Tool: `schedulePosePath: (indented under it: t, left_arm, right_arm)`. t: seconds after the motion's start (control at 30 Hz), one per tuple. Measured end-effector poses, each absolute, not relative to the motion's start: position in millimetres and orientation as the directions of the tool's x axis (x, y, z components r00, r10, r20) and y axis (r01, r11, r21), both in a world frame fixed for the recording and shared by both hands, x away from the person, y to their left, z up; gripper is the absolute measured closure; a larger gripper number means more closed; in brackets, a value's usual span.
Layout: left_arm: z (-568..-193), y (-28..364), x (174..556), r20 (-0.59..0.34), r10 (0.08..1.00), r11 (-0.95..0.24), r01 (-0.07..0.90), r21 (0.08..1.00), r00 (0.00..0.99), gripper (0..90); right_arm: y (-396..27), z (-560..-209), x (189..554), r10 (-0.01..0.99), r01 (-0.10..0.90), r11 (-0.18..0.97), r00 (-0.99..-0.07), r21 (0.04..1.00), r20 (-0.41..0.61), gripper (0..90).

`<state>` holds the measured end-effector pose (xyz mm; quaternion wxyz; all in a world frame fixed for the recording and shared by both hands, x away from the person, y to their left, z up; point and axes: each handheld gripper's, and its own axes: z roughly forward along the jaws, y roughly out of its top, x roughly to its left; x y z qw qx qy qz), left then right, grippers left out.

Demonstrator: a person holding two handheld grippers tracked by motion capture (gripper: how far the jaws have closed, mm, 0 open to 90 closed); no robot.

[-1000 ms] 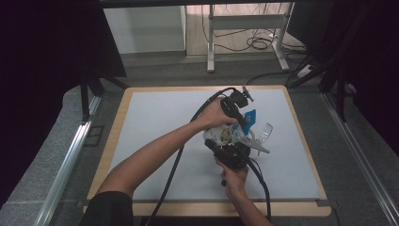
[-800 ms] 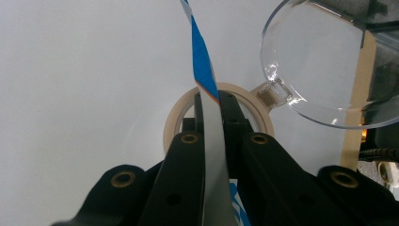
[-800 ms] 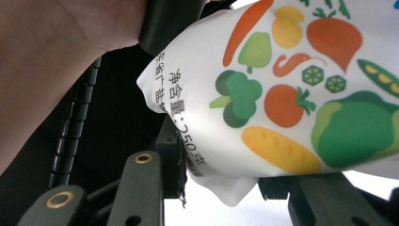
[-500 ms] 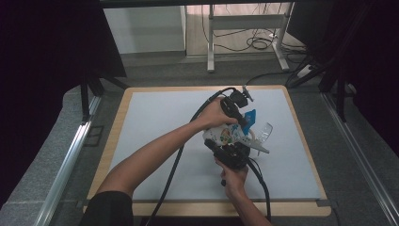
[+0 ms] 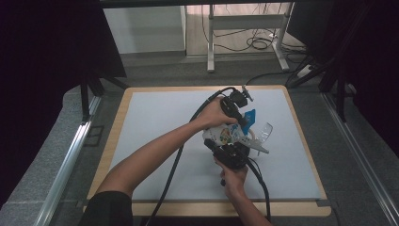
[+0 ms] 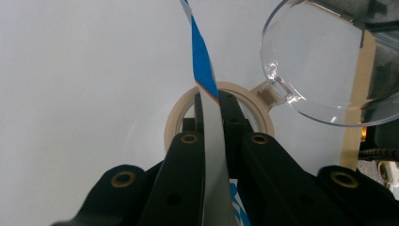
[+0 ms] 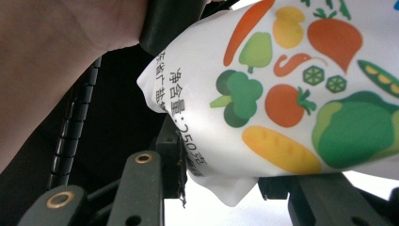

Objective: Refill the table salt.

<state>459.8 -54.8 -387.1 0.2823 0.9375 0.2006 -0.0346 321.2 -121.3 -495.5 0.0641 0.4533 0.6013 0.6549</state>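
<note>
Nearest, the right gripper (image 5: pixel 225 149) clamps the printed bag's (image 5: pixel 224 135) lower end, right of mat (image 5: pixel 155 117) centre. Its long axis runs 7 to 1 o'clock. At 1, the left gripper (image 5: pixel 243 123) pinches its blue-white edge (image 6: pixel 203 66). Open mat lies toward 9 o'clock.

From my seat, the bag (image 7: pixel 291 94) runs off the top and right edges of the right gripper view, and its small black print is partly cut by a fold. In the high view, my hands hide most of the bag and both tongs' tips.
</note>
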Motion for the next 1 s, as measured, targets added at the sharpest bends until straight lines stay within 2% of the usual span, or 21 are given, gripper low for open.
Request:
schedulePosePath:
  t: [1.0]
  left_arm:
    - [-387.3,-52.9,459.3,-0.176,0.347,-0.764,0.387,0.516,0.921,89.7]
  right_arm:
    - [-113.4,-496.5,316.4,0.658,0.435,-0.292,-0.556,0.852,0.509,60.7]
